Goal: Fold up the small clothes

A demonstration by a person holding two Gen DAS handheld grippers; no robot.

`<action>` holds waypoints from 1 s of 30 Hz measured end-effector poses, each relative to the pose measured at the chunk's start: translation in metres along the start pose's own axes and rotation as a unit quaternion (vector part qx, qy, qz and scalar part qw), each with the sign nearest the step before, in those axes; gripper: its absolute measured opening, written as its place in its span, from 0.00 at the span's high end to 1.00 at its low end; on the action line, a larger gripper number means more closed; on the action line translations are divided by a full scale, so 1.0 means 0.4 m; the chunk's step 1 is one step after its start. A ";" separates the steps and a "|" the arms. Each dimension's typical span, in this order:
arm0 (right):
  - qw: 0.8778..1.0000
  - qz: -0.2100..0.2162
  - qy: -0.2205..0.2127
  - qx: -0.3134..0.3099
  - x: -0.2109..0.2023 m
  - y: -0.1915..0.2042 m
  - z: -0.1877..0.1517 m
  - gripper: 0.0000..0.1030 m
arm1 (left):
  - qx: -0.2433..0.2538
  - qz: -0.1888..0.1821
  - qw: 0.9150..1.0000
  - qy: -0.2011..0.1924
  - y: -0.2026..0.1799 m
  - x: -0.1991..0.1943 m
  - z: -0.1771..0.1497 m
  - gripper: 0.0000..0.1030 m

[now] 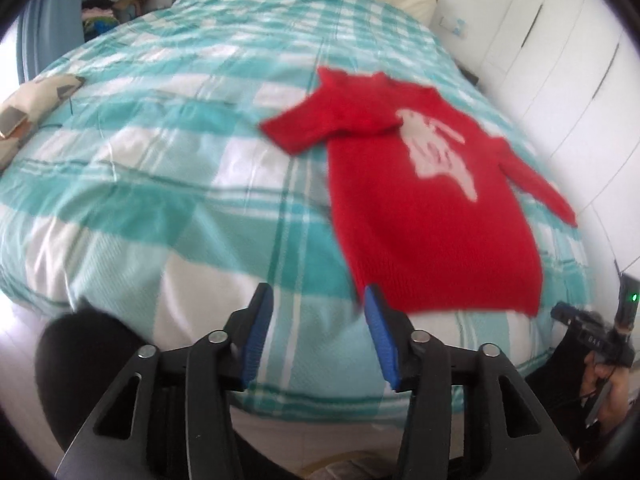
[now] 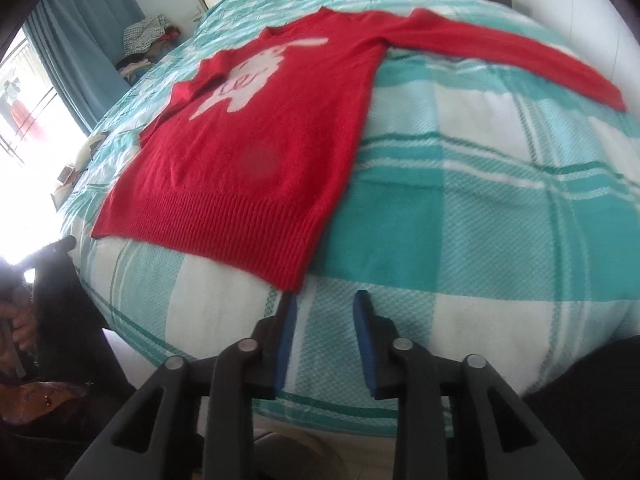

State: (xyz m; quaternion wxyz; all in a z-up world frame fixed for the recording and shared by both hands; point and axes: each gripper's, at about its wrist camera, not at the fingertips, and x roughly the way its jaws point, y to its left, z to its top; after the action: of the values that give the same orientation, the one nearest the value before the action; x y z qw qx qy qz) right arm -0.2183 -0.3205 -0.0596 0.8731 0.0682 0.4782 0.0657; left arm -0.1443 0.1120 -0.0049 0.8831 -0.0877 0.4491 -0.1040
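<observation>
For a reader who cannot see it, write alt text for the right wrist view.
A red sweater with a white motif lies flat on a teal-and-white checked bedspread, one sleeve stretched out to the right. The open right gripper hovers near its hem corner.

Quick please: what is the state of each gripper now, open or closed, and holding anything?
Left gripper: open, holding nothing, near the hem of the red sweater.
Right gripper: open, holding nothing, just below the sweater's hem corner.
</observation>
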 end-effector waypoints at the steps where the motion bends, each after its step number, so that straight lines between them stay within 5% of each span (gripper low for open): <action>1: 1.000 -0.015 -0.021 -0.006 -0.018 0.003 0.005 0.53 | 0.000 -0.008 1.000 -0.020 0.008 0.001 0.041 0.20; 3: 0.997 -0.031 -0.062 -0.018 -0.041 0.008 0.018 0.53 | -0.008 -0.021 0.999 -0.035 0.036 0.048 0.124 0.11; 7: 0.995 -0.012 -0.094 0.004 -0.039 0.006 0.022 0.52 | -0.090 -0.052 0.995 -0.013 0.143 0.226 0.257 0.28; 14: 0.996 0.007 -0.090 0.018 0.000 0.023 -0.004 0.52 | -0.096 -0.002 0.995 0.022 0.150 0.460 0.352 0.32; 15: 0.996 0.010 -0.090 0.018 0.003 0.025 -0.002 0.52 | -0.099 0.007 0.995 0.023 0.148 0.481 0.352 0.50; 16: 0.996 0.011 -0.090 0.018 0.005 0.025 -0.001 0.52 | -0.086 0.021 0.996 0.028 0.137 0.497 0.351 0.84; 17: 0.996 0.011 -0.091 0.018 0.007 0.025 0.000 0.52 | -0.063 0.030 0.997 0.032 0.118 0.506 0.348 0.94; 20: 0.995 0.008 -0.100 0.027 0.002 0.017 -0.002 0.52 | -0.013 0.056 0.998 0.003 0.086 0.458 0.355 0.95; 23: 0.991 0.006 -0.127 0.044 -0.024 0.000 -0.007 0.52 | -0.012 0.105 0.993 -0.053 0.152 0.347 0.401 0.95; 26: 0.987 0.005 -0.153 0.057 -0.043 -0.011 -0.011 0.47 | -0.035 0.193 0.976 -0.091 0.284 0.257 0.464 0.95; 30: 0.986 0.001 -0.155 0.056 -0.027 0.000 -0.001 0.46 | -0.082 0.256 0.960 -0.082 0.459 0.216 0.502 0.95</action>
State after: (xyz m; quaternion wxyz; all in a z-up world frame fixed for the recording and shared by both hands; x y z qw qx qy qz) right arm -0.2244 -0.3223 -0.0509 0.9315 0.1271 0.3396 0.0283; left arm 0.0877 0.2786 -0.0008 0.9038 -0.0503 0.3893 0.1704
